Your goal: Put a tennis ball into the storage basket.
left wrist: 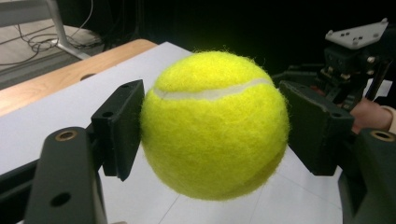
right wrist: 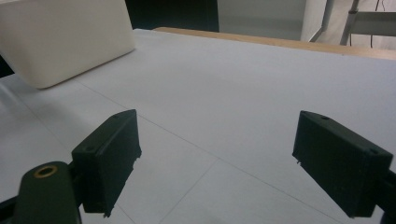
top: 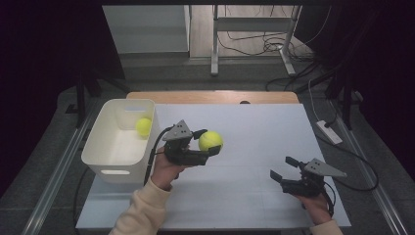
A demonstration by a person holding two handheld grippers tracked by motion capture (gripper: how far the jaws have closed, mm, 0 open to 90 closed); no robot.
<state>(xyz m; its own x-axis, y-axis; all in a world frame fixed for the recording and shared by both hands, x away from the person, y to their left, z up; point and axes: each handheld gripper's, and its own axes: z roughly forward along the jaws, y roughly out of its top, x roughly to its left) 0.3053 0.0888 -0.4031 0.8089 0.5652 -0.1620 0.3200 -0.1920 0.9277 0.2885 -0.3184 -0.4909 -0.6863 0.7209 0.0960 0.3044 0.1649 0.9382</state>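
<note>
Tennis ball (left wrist: 214, 126), bright yellow with a pale seam across its upper half, pinched between both pads of the left gripper (top: 209, 142) and held clear above the white table (top: 254, 127) — no contact with the surface below. In the left gripper view, pressed from either side, one black pad on the left flank, the other on the right, with the ball's underside hanging free. Seen from the high view, just right of the white bin (top: 113, 169) and near the middle of the table, the gripper gripped by the left hand (top: 166, 170) in a cream sleeve (top: 139, 213).

Inside the bin, against its far right wall, a second tennis ball (top: 143, 126) lying on the floor of the container.

Farther right, well apart from the held ball, the right gripper (top: 285, 167) low over the table's near right part — jaws spread wide, nothing between them, bare white surface visible through the gap in the right gripper view. Beyond the table's far edge, a strip of wooden board (top: 213, 96), then grey floor with cables.
</note>
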